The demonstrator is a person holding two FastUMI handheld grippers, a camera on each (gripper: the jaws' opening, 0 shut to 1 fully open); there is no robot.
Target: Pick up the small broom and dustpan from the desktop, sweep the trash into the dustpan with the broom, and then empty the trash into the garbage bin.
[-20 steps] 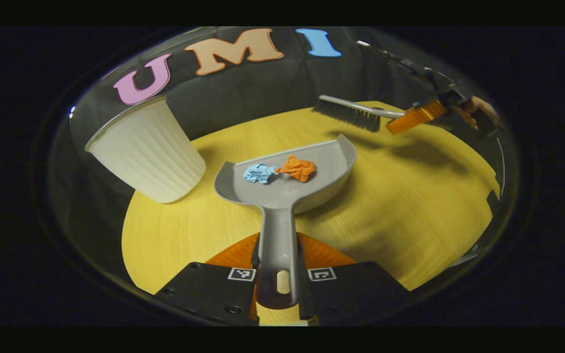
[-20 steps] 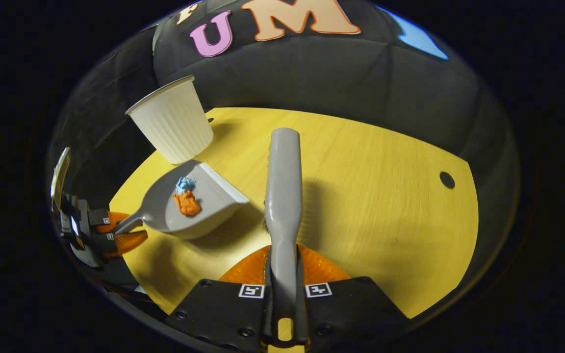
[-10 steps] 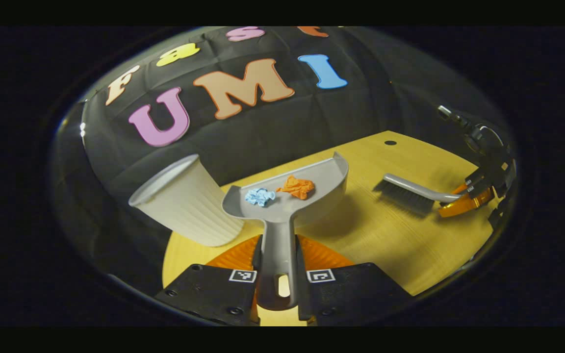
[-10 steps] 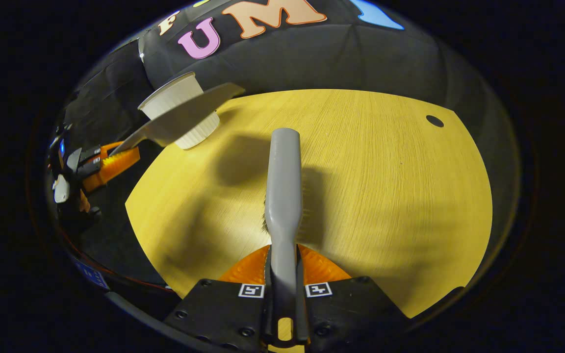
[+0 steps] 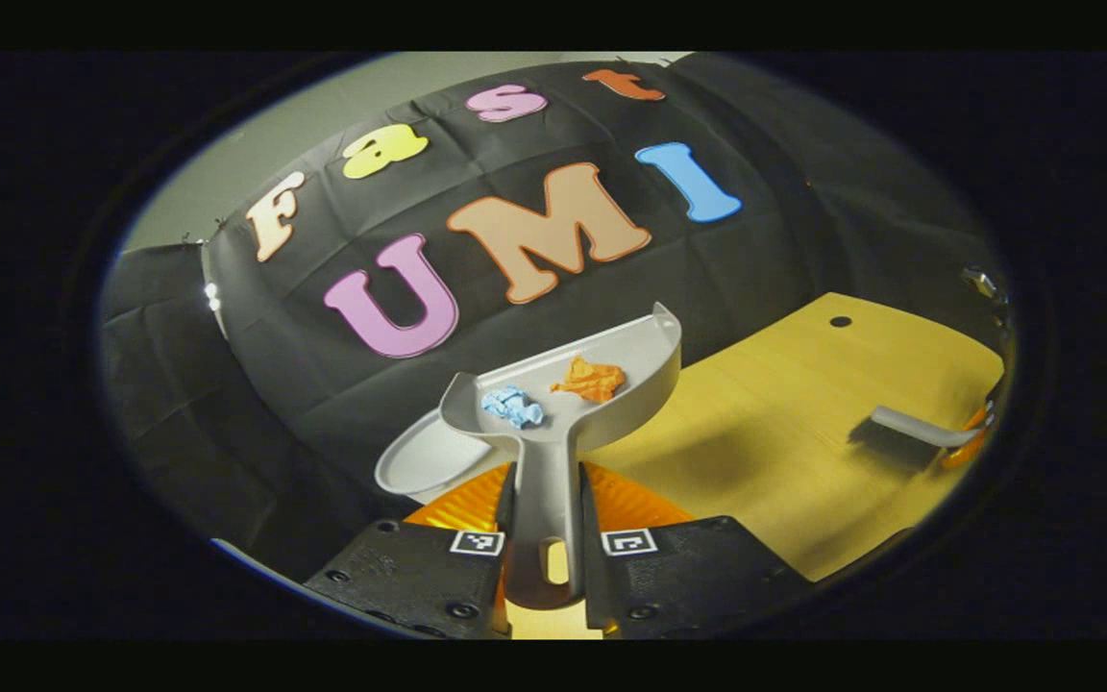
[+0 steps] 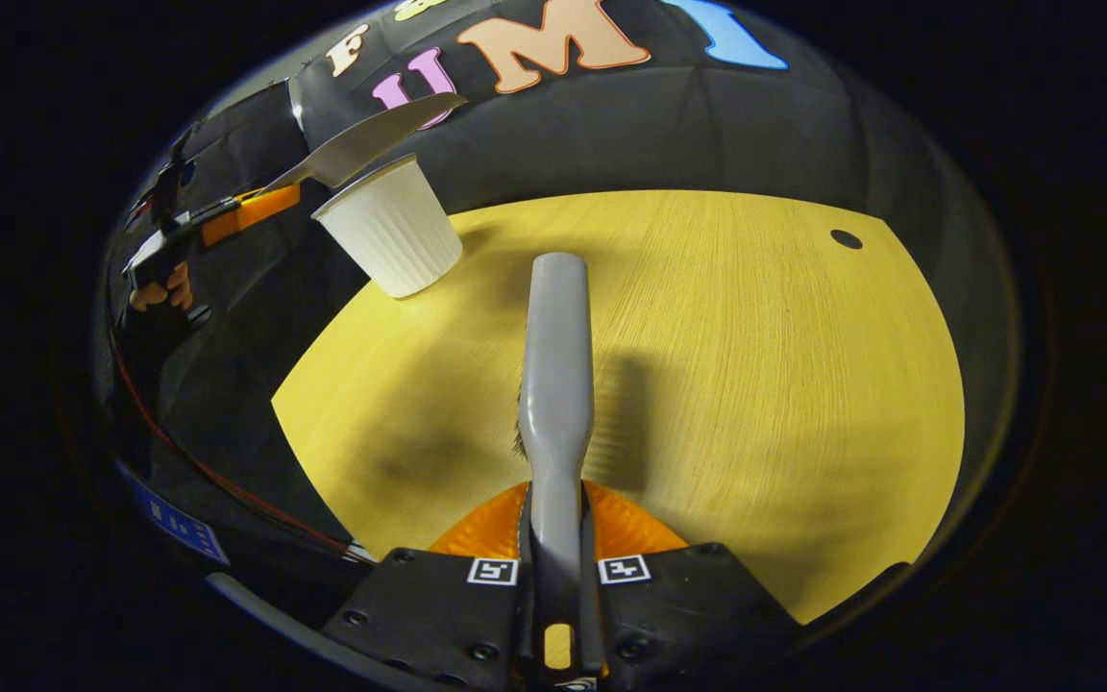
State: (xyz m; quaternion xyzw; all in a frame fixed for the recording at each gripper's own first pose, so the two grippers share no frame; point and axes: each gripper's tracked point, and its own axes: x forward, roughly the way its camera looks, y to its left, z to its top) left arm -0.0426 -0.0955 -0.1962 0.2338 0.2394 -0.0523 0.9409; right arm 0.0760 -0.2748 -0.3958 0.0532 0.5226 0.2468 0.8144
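My left gripper (image 5: 545, 524) is shut on the handle of the grey dustpan (image 5: 602, 404), which I hold level in the air. A blue paper wad (image 5: 512, 406) and an orange paper wad (image 5: 592, 378) lie in the pan. Just below the pan's left side shows the open rim of the white ribbed garbage bin (image 5: 419, 463). My right gripper (image 6: 555, 524) is shut on the grey broom (image 6: 555, 365), held low over the yellow table (image 6: 755, 365). In the right gripper view the dustpan's underside (image 6: 366, 144) hangs above the bin (image 6: 390, 238).
The bin stands at the table's far left corner, close to the black cloth wall. A small round hole (image 6: 846, 238) marks the table's far right. A hand (image 6: 158, 288) holds the left gripper off the table's left edge. The broom (image 5: 909, 425) shows at far right.
My left gripper has lifted the dustpan with both wads from table height to above the bin's rim. The broom has stayed low over the table.
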